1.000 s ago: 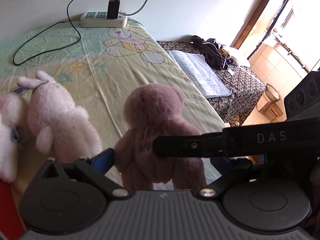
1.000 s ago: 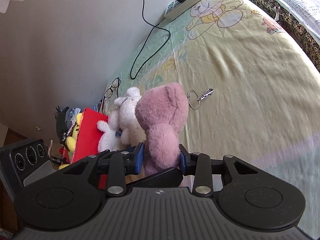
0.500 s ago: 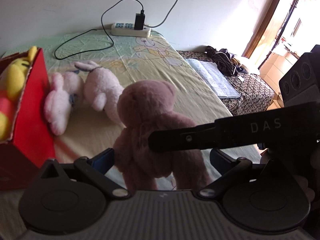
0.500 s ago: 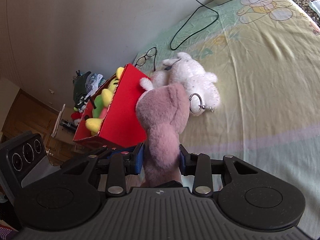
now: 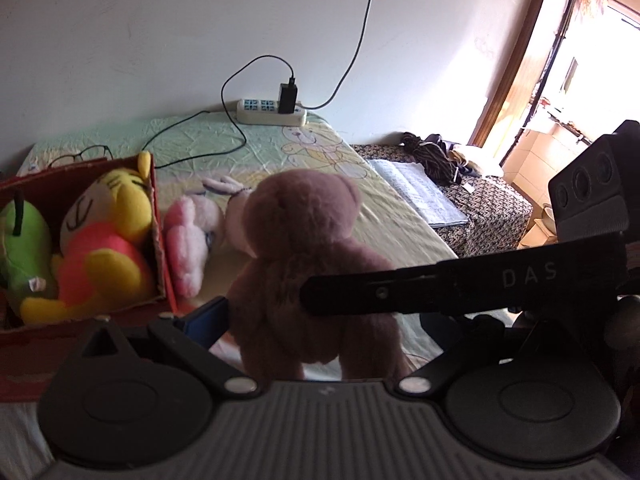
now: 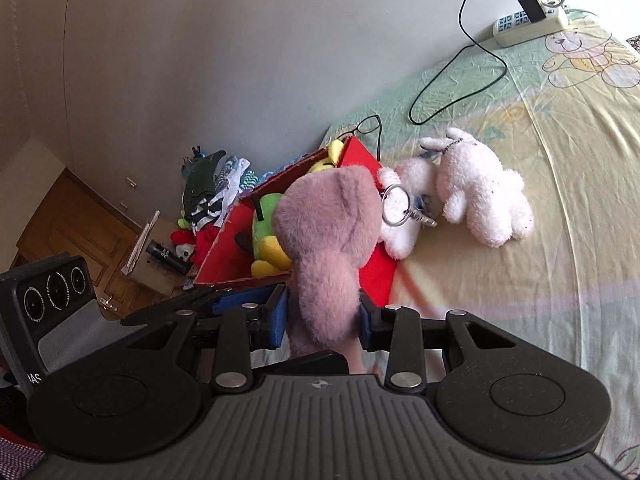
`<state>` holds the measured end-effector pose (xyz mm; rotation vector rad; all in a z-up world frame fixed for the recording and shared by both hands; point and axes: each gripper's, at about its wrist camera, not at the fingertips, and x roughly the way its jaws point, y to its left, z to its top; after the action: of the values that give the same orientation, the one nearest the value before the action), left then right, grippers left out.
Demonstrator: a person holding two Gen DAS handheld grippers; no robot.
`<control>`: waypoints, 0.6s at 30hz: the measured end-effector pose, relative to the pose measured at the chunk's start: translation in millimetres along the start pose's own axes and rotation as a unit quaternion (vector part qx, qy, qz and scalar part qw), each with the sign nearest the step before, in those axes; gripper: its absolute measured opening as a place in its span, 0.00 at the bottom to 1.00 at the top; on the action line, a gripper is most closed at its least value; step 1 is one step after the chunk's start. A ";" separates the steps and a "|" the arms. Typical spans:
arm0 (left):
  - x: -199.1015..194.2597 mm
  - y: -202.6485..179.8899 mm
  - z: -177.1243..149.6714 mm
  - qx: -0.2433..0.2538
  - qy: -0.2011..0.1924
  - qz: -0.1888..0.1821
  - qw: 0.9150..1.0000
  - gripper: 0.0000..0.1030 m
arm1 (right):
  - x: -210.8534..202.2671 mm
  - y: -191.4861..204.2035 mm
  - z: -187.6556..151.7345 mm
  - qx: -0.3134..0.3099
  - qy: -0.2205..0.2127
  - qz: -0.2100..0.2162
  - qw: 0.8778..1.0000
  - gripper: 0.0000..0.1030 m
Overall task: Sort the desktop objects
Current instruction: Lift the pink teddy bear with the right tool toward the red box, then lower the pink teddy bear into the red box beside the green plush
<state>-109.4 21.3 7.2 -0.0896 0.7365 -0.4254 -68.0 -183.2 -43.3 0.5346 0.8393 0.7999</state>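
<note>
A mauve teddy bear [image 5: 304, 232] [image 6: 328, 232] hangs upright above the bed, and my right gripper [image 6: 323, 324] is shut on its lower body. That gripper's black finger [image 5: 460, 284] crosses the bear in the left wrist view. My left gripper [image 5: 320, 320] stands wide around the bear, with its left blue pad [image 5: 208, 316] at the bear's side and its right pad hidden. A red box [image 5: 158, 240] [image 6: 228, 248] just left of the bear holds a yellow plush [image 5: 108, 232] and a green plush [image 5: 24, 240]. A pink plush [image 5: 188, 236] and a white rabbit [image 6: 480, 196] lie beside the box.
A metal key ring [image 6: 394, 210] dangles from the bear's head. A power strip [image 5: 272, 112] with cables lies at the wall, and glasses [image 6: 366, 126] lie behind the box. An open book [image 5: 420, 196] rests on a side table to the right. Clutter lies on the floor beyond the bed's left edge.
Both grippers have carried the bear back and leftward from over the bed. The red box with its plush toys has come into view right next to the bear.
</note>
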 end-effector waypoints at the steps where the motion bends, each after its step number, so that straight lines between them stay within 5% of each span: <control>1: -6.0 4.0 1.2 0.006 -0.003 -0.006 1.000 0.97 | 0.6 6.6 -1.9 0.002 -0.008 -0.002 1.000 0.36; 12: -78.1 68.1 8.5 0.044 -0.058 -0.033 0.997 0.97 | 39.3 83.4 -2.4 -0.029 -0.073 0.002 0.997 0.36; 18: -107.0 114.8 14.6 0.049 -0.082 -0.005 0.995 0.97 | 84.2 111.7 8.8 -0.044 -0.081 0.029 0.995 0.36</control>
<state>-130.7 168.3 59.7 -0.0346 0.5534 -0.4579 -71.1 -50.5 1.8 0.5393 0.6384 0.8317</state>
